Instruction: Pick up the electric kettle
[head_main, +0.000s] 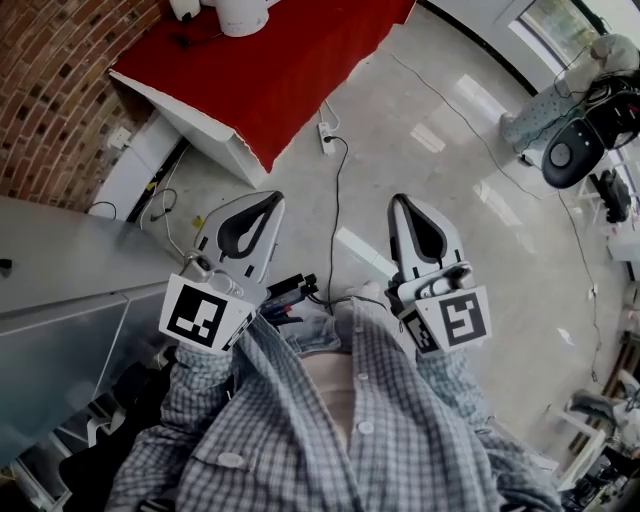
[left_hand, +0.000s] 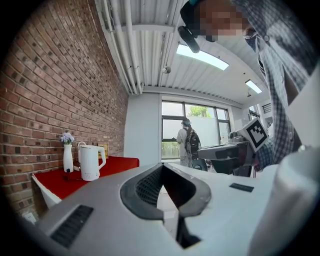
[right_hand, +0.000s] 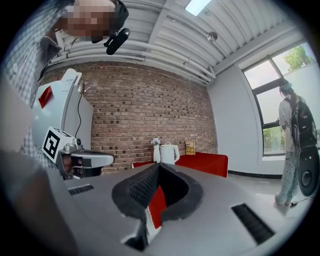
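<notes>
two grippers, head view: left gripper and right gripper are held level, side by side, in front of a checked shirt and over a glossy pale floor. both sets of jaws lie together with nothing in them.
kettle, head view: the electric kettle shows as a white rounded top at the upper edge. it stands on the red counter by the brick wall, well apart from both grippers, ahead and towards the left.
nearer hand: the left one, by my reading; the kettle sits closer to the line beyond its tips.
jaws, left gripper view: the left gripper has dark ribbed pads that meet at the tips. only their own teardrop hollow is between them, so it is empty.
kettle, left gripper view: the electric kettle stands far off to the left of the jaws' line, just beside a slim white vase of flowers.
shape and material: a tall white body, smooth, probably hard plastic. its long axis is upright and its loop handle is on the right side as seen here.
jaws, right gripper view: the right gripper is closed, ribbed pads together, holding nothing.
kettle, right gripper view: the electric kettle is small and nearly dead ahead, just above the tips.
coming move: cross the floor, part the jaws, and take the handle from the side.
</notes>
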